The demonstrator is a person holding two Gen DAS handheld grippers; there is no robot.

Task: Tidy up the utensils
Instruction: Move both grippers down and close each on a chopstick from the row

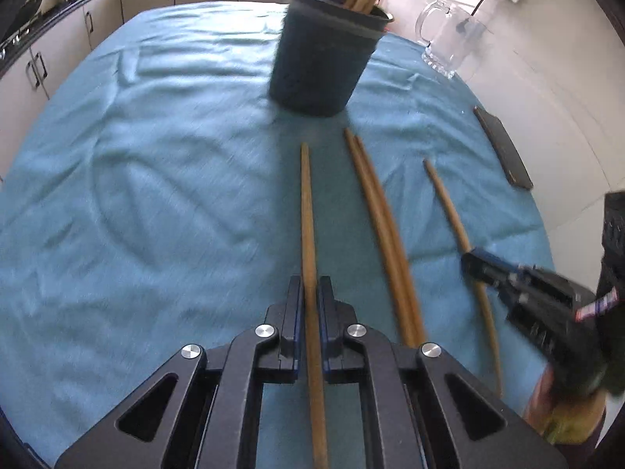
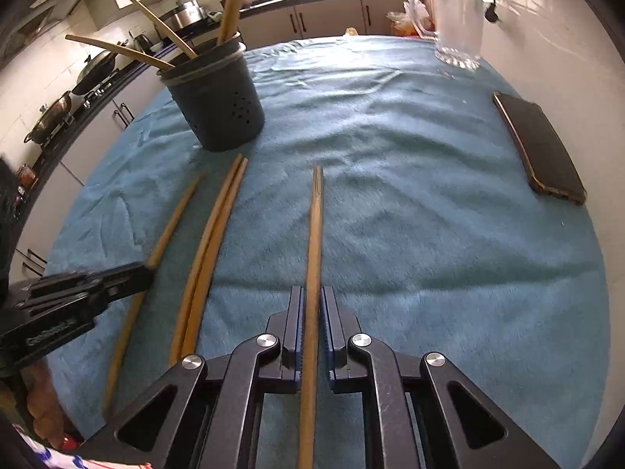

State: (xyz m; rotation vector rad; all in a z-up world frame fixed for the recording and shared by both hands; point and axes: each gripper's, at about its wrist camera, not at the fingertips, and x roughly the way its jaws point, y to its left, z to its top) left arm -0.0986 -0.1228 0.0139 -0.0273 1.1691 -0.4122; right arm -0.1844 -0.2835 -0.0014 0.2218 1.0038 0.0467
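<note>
On the blue cloth (image 1: 156,195), four wooden chopsticks lie side by side below the dark holder (image 1: 324,58); the left gripper (image 1: 311,293) pinches the leftmost chopstick (image 1: 306,203), and the right gripper (image 2: 312,305) pinches the rightmost chopstick (image 2: 314,226), with the loose pair (image 2: 218,226) between them. Only the right wrist view shows the holes in the holder's side and three sticks leaning out of it. Open cloth lies left of the holder, while a glass mug (image 1: 445,43) and a dark phone (image 2: 543,148) sit by the right edge.

My table's blue cloth (image 2: 390,179) carries 4 wooden chopsticks (image 2: 211,242) by my grippers, a dark holder (image 2: 218,105) ahead, a glass mug (image 2: 457,19) and phone (image 2: 543,148) far right.
</note>
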